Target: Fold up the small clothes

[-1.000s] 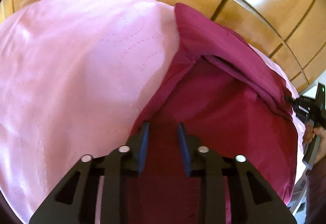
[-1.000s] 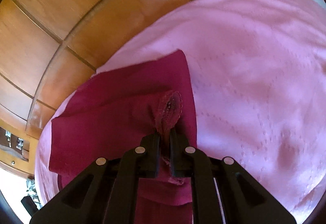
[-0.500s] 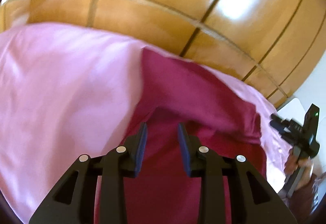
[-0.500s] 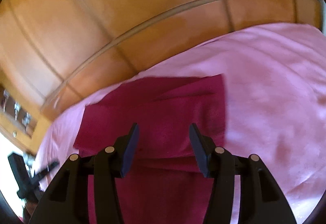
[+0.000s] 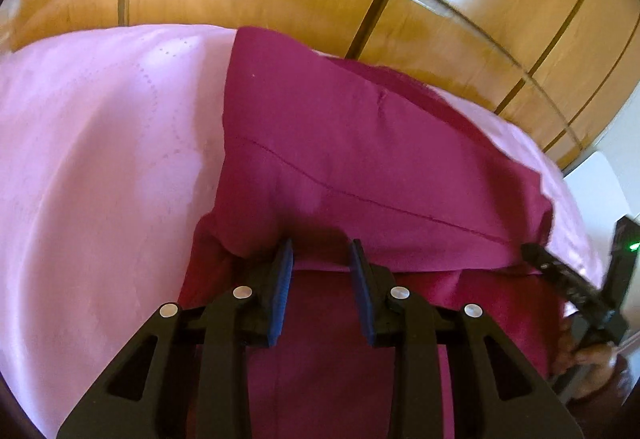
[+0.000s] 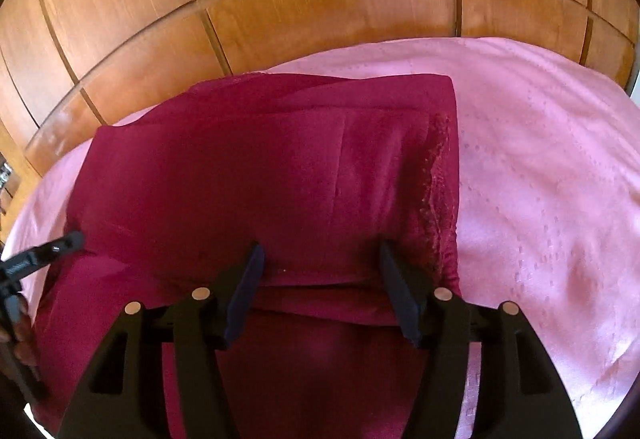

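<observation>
A dark magenta garment lies folded on a pink bedspread, its upper layer doubled over the lower one. My left gripper is open and empty, its blue pads just at the near fold edge. In the right wrist view the same garment shows a lace trim along its right side. My right gripper is wide open and empty, just above the fold edge. Each gripper appears in the other's view: the right one and the left one.
Wooden wardrobe panels stand right behind the bed. The pink bedspread spreads out on either side of the garment. A white object sits at the far right beyond the bed.
My right gripper let go of the garment's lace edge and opened wide. The lifted layer now lies flat. Both grippers tilted up, then came back down near the fold edge.
</observation>
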